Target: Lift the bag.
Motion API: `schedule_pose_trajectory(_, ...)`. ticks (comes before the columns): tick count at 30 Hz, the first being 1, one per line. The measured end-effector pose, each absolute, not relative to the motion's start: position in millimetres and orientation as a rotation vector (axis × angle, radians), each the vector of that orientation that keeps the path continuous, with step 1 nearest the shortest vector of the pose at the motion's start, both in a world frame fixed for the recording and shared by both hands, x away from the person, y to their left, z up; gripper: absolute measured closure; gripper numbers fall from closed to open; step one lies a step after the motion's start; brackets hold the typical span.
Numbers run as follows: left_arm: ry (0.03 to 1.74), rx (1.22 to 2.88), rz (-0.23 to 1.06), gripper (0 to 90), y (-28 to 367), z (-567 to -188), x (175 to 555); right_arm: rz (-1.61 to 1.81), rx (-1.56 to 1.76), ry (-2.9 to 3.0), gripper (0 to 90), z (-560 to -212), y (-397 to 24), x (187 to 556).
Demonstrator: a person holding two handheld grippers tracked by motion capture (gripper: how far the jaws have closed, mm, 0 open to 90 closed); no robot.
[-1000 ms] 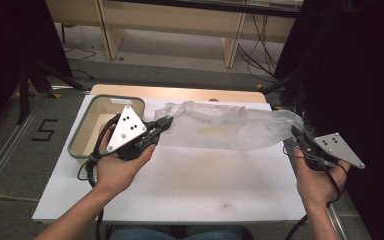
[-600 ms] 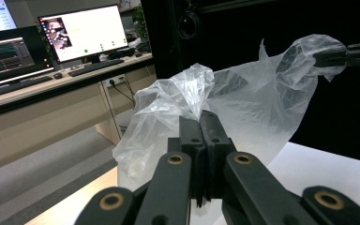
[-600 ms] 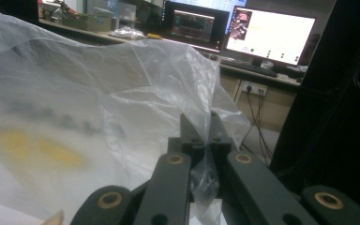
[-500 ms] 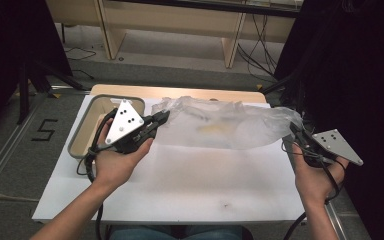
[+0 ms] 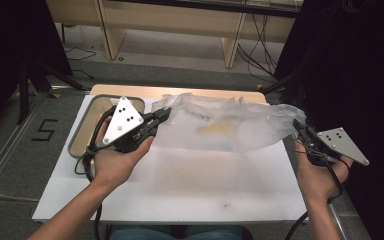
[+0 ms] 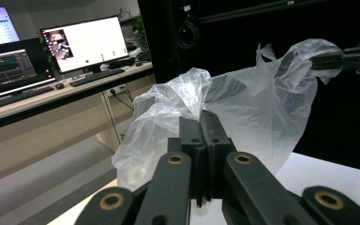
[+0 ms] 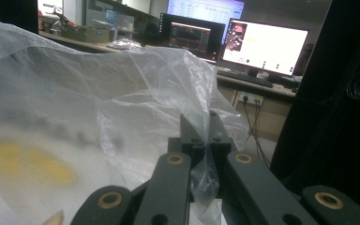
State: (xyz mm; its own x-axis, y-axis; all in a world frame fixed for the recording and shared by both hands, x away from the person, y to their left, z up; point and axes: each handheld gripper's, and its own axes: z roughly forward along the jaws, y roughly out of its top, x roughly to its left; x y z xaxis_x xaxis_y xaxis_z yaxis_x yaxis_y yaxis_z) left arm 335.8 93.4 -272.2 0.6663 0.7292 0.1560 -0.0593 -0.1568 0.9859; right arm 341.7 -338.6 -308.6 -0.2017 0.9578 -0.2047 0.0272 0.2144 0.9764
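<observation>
White table (image 5: 180,185) in a lab, desks and monitors (image 6: 86,44) behind. Bag (image 5: 225,127) stretched above the table between both grippers: left gripper (image 5: 162,116) clamps its left end, jaws closed on the film; right gripper (image 5: 300,131) likewise pinches the right end. Bag clear, thin, crinkled, yellow patch inside. Long axis runs left-right across the table.

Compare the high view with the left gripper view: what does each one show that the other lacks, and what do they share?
High view alone: the grey tray beside the person's left hand, and the white table seen whole. Left gripper view alone: lit monitors and a keyboard on a desk. Shared: the clear plastic bag stretched between the left gripper and the right gripper, both shut on it.
</observation>
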Motion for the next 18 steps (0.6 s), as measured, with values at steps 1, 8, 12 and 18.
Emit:
schedule_pose_trajectory(1,0.566,1.590,0.760,89.4,93.7,-271.7,336.2,1.168,0.983,1.481,90.0,-308.1,-338.5,341.7)
schedule_pose_trajectory(8,0.573,1.581,0.771,89.4,96.2,-268.5,338.6,1.170,0.984,1.482,90.0,-307.4,-337.8,343.4)
schedule_pose_trajectory(12,0.577,1.576,0.775,89.4,98.5,-266.6,339.8,1.173,0.981,1.479,90.0,-306.4,-337.4,344.3)
schedule_pose_trajectory(18,0.584,1.576,0.785,89.4,99.8,-265.3,342.8,1.175,0.977,1.478,90.0,-305.1,-336.0,346.1)
